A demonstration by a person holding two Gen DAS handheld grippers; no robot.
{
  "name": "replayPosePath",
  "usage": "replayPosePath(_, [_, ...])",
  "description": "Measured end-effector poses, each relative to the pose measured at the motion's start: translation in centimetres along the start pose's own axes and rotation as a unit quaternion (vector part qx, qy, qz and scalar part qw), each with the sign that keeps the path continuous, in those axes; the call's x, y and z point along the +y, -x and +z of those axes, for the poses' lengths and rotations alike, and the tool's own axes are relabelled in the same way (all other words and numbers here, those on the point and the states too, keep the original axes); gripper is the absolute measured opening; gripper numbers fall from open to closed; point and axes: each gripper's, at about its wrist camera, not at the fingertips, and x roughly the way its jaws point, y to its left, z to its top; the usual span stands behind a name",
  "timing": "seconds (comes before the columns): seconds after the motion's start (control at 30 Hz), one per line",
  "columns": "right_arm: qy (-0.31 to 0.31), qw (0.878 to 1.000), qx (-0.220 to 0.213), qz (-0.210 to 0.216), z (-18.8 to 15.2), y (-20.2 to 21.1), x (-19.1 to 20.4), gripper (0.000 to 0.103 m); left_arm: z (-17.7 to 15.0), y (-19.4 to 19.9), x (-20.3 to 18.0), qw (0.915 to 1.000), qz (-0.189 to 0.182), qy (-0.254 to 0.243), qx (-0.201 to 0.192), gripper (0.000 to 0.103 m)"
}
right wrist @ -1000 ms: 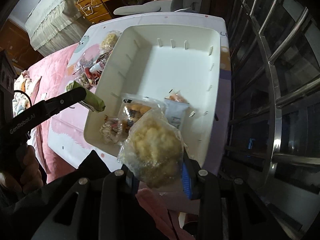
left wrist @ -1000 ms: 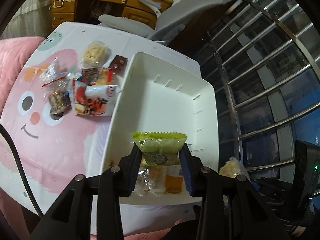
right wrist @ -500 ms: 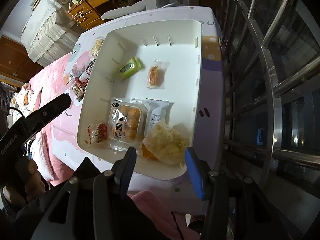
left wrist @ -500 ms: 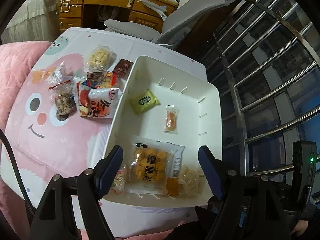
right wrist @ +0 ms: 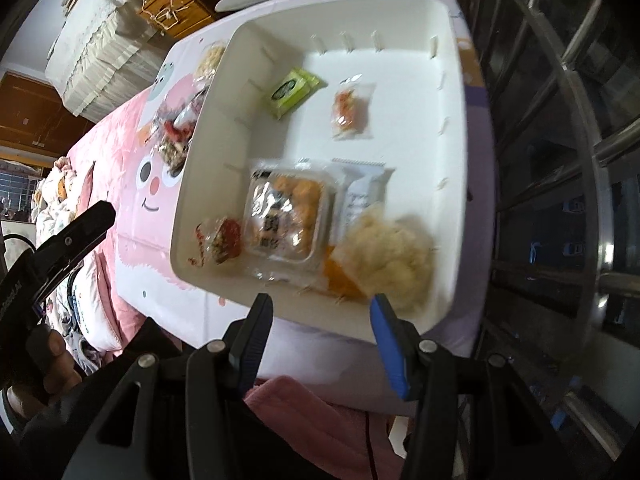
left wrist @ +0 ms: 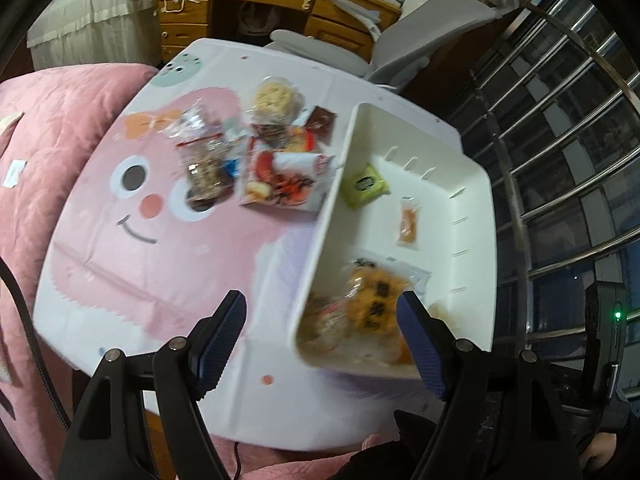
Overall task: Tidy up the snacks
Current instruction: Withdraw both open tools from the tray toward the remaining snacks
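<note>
— Are your grippers holding anything?

— No. Your left gripper point(left wrist: 322, 334) is standing wide open over the table's point(left wrist: 120, 264) near edge, gripping nothing. Your right gripper point(right wrist: 320, 322) is hanging partly open and empty above the white bin's point(right wrist: 460, 152) near rim.

— Where are the snacks sitting?

— A green packet point(right wrist: 293, 91), an orange one point(right wrist: 352, 110) and a pale puffed bag point(right wrist: 394, 258) are lying in the bin. A loose pile of snacks point(left wrist: 256, 160) is waiting on the table, left of the bin.

Snack pile point(left wrist: 260, 160) left of bin point(left wrist: 472, 200)

Snack packets point(right wrist: 286, 220) in white tray point(right wrist: 456, 184)
</note>
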Motion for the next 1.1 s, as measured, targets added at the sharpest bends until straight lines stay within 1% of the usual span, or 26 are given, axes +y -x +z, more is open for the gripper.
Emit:
replayPosePath(0.17, [-0.007,1.000,0.006,0.001,-0.7,-1.3,2.2,0.051,-0.2,1.2,3.0,1.0000,0.004,0.004,0.000,0.076])
replayPosePath(0.3, [-0.018,1.000,0.000,0.002,-1.3,-1.8,4.4,0.051,-0.1,1.9,5.8,1.0000,0.004,0.004,0.004,0.076])
replayPosePath(0.53, [-0.062,0.998,-0.017,0.017,-2.3,-2.4,8.3,0.051,0.5,3.1,10.6,0.9998,-0.001,-0.016,0.012,0.076])
replayPosePath(0.73, [-0.093,0.995,-0.032,0.019,-3.2,-3.2,12.0,0.051,1.9,4.2,14.4,0.9987,-0.010,-0.048,0.012,0.077])
replayPosePath(0.93, [-0.137,0.988,-0.056,0.031,-3.4,-3.7,14.8,0.052,3.5,4.9,16.7,0.9956,-0.016,-0.091,0.008,0.077])
replayPosePath(1.0, [-0.155,0.985,-0.062,0.037,-3.4,-3.9,15.6,0.058,4.1,4.9,17.3,0.9943,-0.021,-0.104,0.010,0.077])
replayPosePath(1.1, [-0.176,0.981,-0.070,0.043,-3.3,-4.2,16.6,0.061,4.8,4.7,18.1,0.9931,-0.028,-0.112,0.017,0.077])
